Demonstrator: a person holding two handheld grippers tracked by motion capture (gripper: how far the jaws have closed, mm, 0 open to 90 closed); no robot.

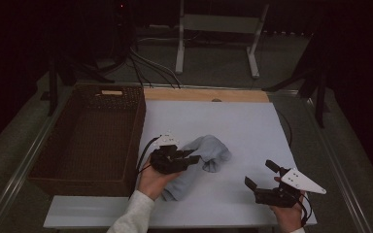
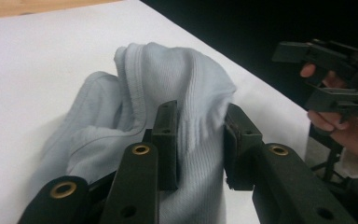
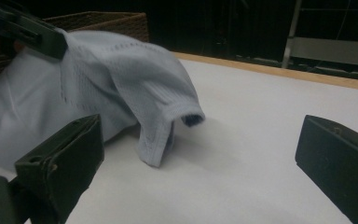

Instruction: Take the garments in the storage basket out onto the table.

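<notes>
I'm seeing a dim room, black beyond the table's far edge; only the white board [image 1: 233, 121] catches light. Soft shadow under the cloth [image 3: 121, 84], whose near end smears slightly.

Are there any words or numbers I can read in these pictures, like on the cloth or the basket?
None: there is no readable text on the pale blue cloth, the wicker basket or the white board. The small pale tag on the basket's far rim looks blank, but it is too small to tell.
</notes>
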